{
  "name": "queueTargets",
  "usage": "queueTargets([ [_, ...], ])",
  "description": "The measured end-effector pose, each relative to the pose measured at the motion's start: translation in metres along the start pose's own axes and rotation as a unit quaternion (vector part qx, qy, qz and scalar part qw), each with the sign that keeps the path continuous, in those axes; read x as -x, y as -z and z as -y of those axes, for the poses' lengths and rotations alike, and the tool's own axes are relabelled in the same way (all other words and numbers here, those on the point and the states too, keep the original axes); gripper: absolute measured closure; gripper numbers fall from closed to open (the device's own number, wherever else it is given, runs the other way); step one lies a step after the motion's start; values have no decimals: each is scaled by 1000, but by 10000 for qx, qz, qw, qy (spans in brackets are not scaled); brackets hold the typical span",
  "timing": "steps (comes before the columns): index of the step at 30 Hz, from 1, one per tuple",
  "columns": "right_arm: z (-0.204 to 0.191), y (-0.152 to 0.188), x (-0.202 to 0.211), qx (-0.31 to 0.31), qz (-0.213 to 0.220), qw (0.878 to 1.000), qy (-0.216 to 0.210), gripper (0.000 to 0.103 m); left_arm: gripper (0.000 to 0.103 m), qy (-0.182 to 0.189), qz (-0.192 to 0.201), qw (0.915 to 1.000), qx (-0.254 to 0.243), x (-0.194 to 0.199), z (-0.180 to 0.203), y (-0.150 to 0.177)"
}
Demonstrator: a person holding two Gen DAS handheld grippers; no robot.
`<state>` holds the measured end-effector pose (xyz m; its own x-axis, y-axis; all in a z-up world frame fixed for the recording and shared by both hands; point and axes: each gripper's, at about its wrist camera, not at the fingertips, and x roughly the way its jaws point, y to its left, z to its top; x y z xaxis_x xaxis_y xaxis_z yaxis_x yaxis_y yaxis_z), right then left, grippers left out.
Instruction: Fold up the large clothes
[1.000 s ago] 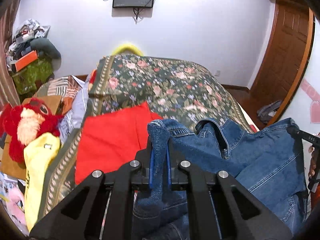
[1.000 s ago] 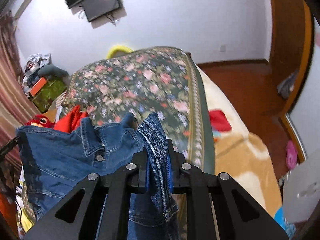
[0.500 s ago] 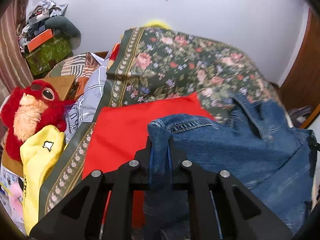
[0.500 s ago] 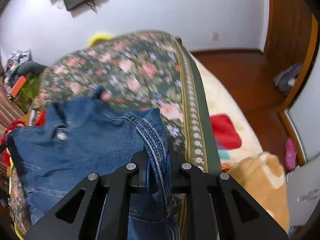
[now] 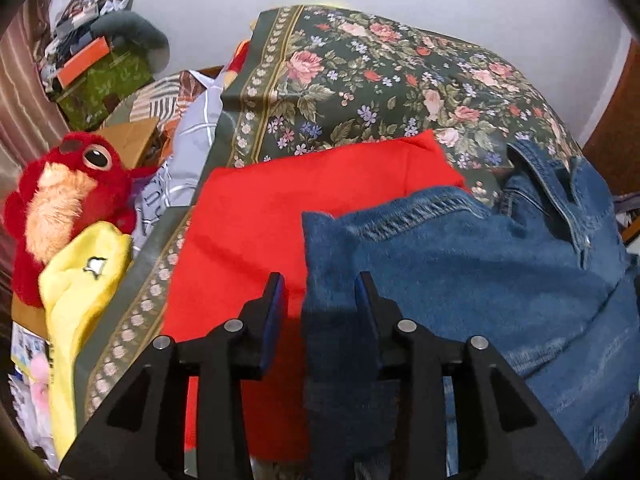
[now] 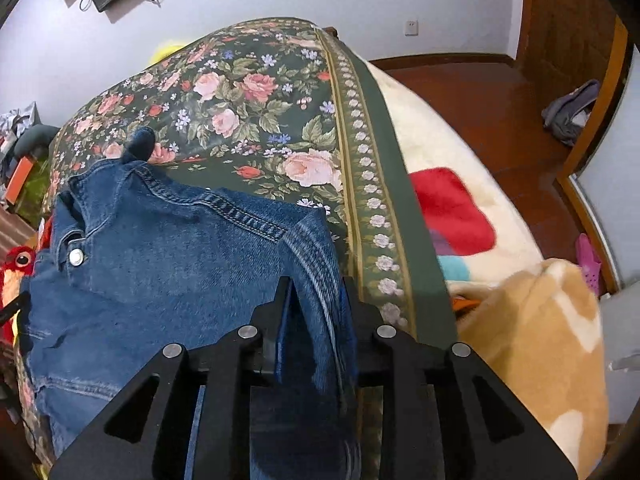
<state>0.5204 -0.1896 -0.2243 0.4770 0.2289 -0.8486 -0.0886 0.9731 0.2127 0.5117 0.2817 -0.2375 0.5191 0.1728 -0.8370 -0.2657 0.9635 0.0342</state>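
A blue denim jacket (image 5: 472, 272) lies spread on the floral bedspread (image 5: 360, 80), its left part over a red cloth (image 5: 256, 232). My left gripper (image 5: 320, 288) is open, its jaws apart over the jacket's left shoulder corner, nothing clamped. In the right wrist view the jacket (image 6: 160, 264) lies flat with collar and a metal button at left. My right gripper (image 6: 316, 292) has its jaws parted around the jacket's right shoulder edge, which still lies between them.
A red plush toy (image 5: 68, 200) and a yellow cloth (image 5: 80, 288) lie at the left bed edge, with boxes and clutter (image 5: 100, 64) behind. A cream and tan blanket (image 6: 520, 320) lies on the right, beside the wooden floor (image 6: 500, 112) and door.
Both grippers lowered the jacket onto the bed and opened. The left jaws, shut on denim before, now stand wide apart; the right jaws have parted around the shoulder edge.
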Motion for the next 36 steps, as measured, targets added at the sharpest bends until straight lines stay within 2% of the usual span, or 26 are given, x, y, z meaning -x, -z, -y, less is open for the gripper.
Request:
queueTargets([
  [3, -3, 2, 23, 36, 155, 9999, -60, 82, 66, -62, 44, 9999, -81, 19, 2, 3],
  [8, -10, 7, 72, -55, 428, 9985, -344, 82, 66, 91, 248, 9996, -100, 66, 3, 11],
  [10, -16, 12, 98, 11, 558, 9975, -438, 81, 63, 115, 393, 9990, -175, 90, 5, 15],
  [11, -21, 12, 106, 56, 618, 9970, -452, 80, 59, 123, 474, 9986, -216, 102, 6, 18],
  [13, -28, 16, 131, 170, 776, 9956, -494, 67, 54, 145, 681, 9971, -293, 128, 9, 25],
  [16, -41, 26, 168, 399, 1086, 9917, -556, 62, 50, 229, 929, 9946, -410, 167, 11, 37],
  [18, -49, 33, 189, 583, 1247, 9890, -539, 60, 43, 286, 1074, 9927, -460, 188, 11, 45],
  [21, -59, 48, 218, 856, 1422, 9848, -509, 52, 36, 417, 1253, 9900, -504, 216, 11, 58],
  [24, -65, 65, 235, 1091, 1465, 9819, -495, 39, 30, 557, 1333, 9883, -497, 238, 10, 75],
  [28, -70, 91, 250, 1395, 1543, 9775, -347, 21, 19, 664, 1335, 9877, -473, 254, 7, 102],
  [31, -72, 111, 256, 1583, 1460, 9760, -310, 20, 17, 708, 1225, 9888, -470, 256, 5, 124],
  [36, -68, 142, 250, 1706, 1082, 9790, -290, 20, 15, 829, 781, 9928, -360, 241, -3, 166],
])
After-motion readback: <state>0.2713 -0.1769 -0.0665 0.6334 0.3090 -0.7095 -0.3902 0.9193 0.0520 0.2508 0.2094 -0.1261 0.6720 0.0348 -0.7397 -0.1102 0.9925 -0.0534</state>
